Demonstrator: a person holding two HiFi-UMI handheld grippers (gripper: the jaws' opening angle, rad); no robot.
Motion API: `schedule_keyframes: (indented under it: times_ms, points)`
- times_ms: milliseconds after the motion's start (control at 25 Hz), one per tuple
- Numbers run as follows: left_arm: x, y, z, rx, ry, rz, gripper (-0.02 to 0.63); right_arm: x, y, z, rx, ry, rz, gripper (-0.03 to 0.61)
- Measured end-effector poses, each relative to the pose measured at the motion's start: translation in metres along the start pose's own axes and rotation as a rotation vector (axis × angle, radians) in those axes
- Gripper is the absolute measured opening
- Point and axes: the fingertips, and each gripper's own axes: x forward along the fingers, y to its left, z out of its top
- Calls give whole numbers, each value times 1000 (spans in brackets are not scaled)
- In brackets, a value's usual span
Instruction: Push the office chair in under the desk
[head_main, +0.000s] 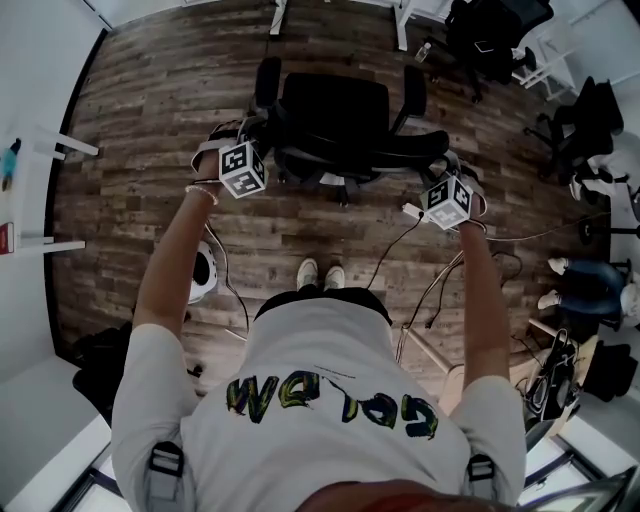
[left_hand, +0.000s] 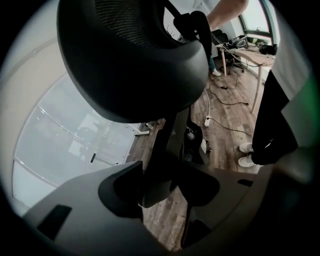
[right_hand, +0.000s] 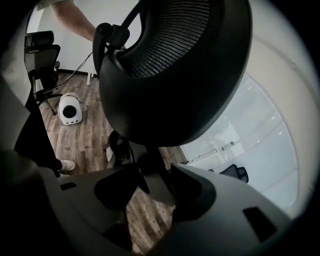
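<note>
The office chair (head_main: 335, 110), black with a mesh back, stands on the wooden floor (head_main: 150, 120) directly ahead of both grippers, its seat and armrests on the far side of the fingers and its back nearest them; beyond it, at the head view's top edge, are two white desk legs (head_main: 277, 15), well apart from the chair.

The left gripper (head_main: 260, 138) is at the left end of the chair's back; in the left gripper view its jaws are drawn in on a dark upright bar of the office chair (left_hand: 130, 55), which runs down between the left gripper (left_hand: 160, 186) fingers and touches both, with the curved mesh shell looming just above them.

The right gripper (head_main: 441, 168) is at the right end of the back; in the right gripper view the same holds, the jaws of the right gripper (right_hand: 152, 186) closed onto a dark bar under the mesh shell of the office chair (right_hand: 175, 65).

Behind the fingers stand the person's white shoes (head_main: 320, 272); a cable (head_main: 390, 250) trails over the floor below the right gripper; a white rounded appliance (head_main: 205, 270) sits on the floor back from the left fingers, also seen in the right gripper view (right_hand: 70, 109); a white power strip (left_hand: 208, 120) lies on the boards past the left fingers; further black chairs (head_main: 495, 35) stand far off to the right.
</note>
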Motion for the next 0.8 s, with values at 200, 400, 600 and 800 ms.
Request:
schedule_keyframes:
  times_ms: [200,400,600,800]
  points:
    - [9,8,3,-4,0,-6,215,7,-8,-2,12,29,-16,206]
    - [17,17,1,-3,1,-13,215,18,-16,2,35,34,-25,212]
    - [35,33,4,-8,4,-10,215,35,-35,1,40,38,-37,215]
    - [56,56,6,-13,3,3,216,56,-58,3,54,30,-46,216]
